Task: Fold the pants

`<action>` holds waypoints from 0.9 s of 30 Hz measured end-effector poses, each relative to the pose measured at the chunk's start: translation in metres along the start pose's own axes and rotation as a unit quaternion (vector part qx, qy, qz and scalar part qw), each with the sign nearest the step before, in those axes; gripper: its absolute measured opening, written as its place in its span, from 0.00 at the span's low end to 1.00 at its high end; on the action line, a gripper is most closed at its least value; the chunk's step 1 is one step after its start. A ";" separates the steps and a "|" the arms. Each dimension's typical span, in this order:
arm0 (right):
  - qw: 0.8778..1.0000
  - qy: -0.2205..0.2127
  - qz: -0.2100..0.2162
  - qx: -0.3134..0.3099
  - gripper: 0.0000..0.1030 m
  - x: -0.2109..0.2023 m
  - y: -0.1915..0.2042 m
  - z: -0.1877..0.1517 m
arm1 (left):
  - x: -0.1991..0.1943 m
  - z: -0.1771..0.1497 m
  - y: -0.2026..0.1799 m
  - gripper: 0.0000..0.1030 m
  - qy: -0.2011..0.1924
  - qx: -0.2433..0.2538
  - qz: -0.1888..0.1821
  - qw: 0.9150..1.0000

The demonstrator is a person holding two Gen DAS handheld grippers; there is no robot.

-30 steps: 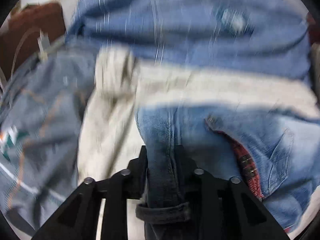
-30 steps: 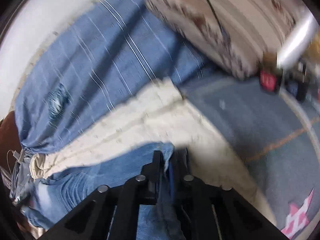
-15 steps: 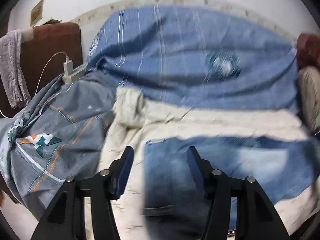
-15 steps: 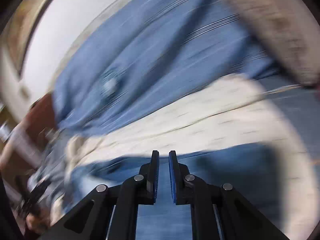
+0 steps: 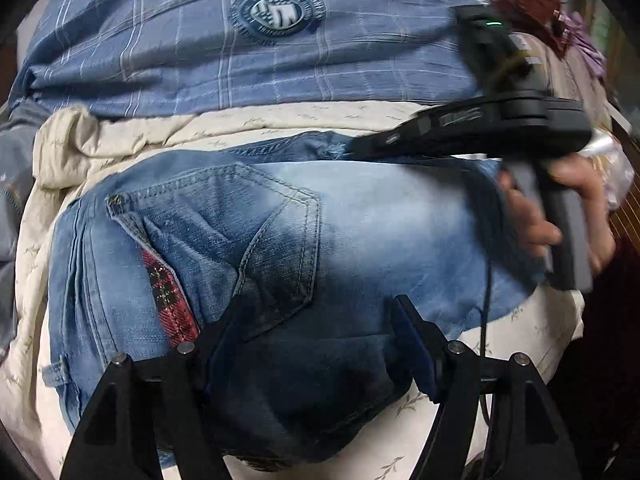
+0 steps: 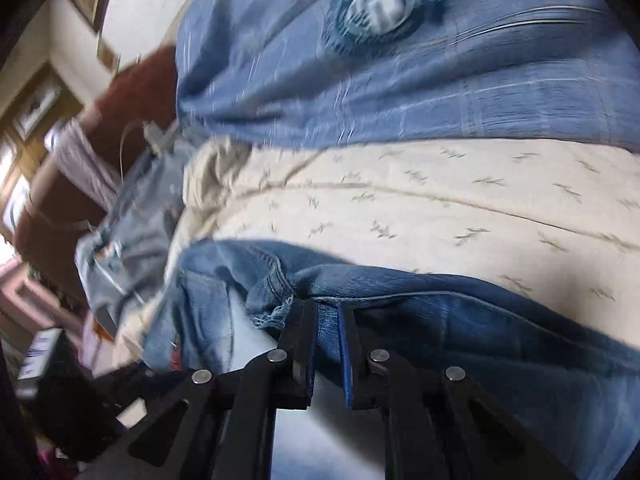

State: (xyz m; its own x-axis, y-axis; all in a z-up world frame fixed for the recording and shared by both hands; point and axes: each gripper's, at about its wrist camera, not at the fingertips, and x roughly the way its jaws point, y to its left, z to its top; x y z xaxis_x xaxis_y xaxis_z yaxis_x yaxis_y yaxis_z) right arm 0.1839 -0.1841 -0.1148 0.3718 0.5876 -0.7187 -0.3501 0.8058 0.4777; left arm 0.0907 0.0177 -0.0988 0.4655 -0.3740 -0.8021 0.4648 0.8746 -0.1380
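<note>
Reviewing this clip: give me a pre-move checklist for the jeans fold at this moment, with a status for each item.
1. Right claw shut on the jeans edge: ok.
2. Left claw not gripping denim: ok; its jaws are opening and the pads are not pressing on the cloth.
3. Jeans lying on the cream quilt: ok.
4. Fold flat, no bunching: not ok; the frayed hem is crumpled beside the right claw.
5. Layers aligned underneath: cannot tell.

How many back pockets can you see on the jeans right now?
1: a back pocket on the upper layer of the jeans, just ahead of the left claw. Others may be folded underneath.
</note>
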 end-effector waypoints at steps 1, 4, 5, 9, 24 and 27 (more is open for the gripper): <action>1.000 0.009 0.000 -0.009 0.11 0.007 0.000 -0.001 | 0.001 -0.001 0.001 0.71 -0.003 0.001 -0.003 1.000; 0.999 0.023 0.011 -0.030 0.15 0.013 0.001 -0.008 | 0.003 -0.005 -0.005 0.71 -0.003 0.039 0.005 0.999; 0.999 0.027 0.012 -0.039 0.18 0.014 0.003 -0.010 | 0.003 -0.008 -0.008 0.71 -0.005 0.053 0.008 0.999; 0.997 0.045 0.020 -0.064 0.66 0.015 0.010 -0.020 | 0.003 -0.017 -0.012 0.71 -0.001 0.089 0.015 0.996; 0.995 -0.059 -0.050 -0.057 0.17 0.028 0.038 -0.002 | 0.001 -0.016 -0.013 0.71 -0.015 0.098 0.034 0.994; 0.996 -0.066 -0.065 0.002 0.15 0.041 0.025 0.010 | 0.002 -0.013 -0.016 0.71 -0.020 0.095 0.055 0.994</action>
State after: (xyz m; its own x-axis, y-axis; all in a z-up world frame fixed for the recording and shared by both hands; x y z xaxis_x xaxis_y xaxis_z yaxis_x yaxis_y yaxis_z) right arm 0.1992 -0.1394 -0.1268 0.5232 0.4829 -0.7022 -0.2885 0.8757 0.3872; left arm 0.0750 0.0071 -0.1061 0.5493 -0.2958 -0.7815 0.5413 0.8384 0.0632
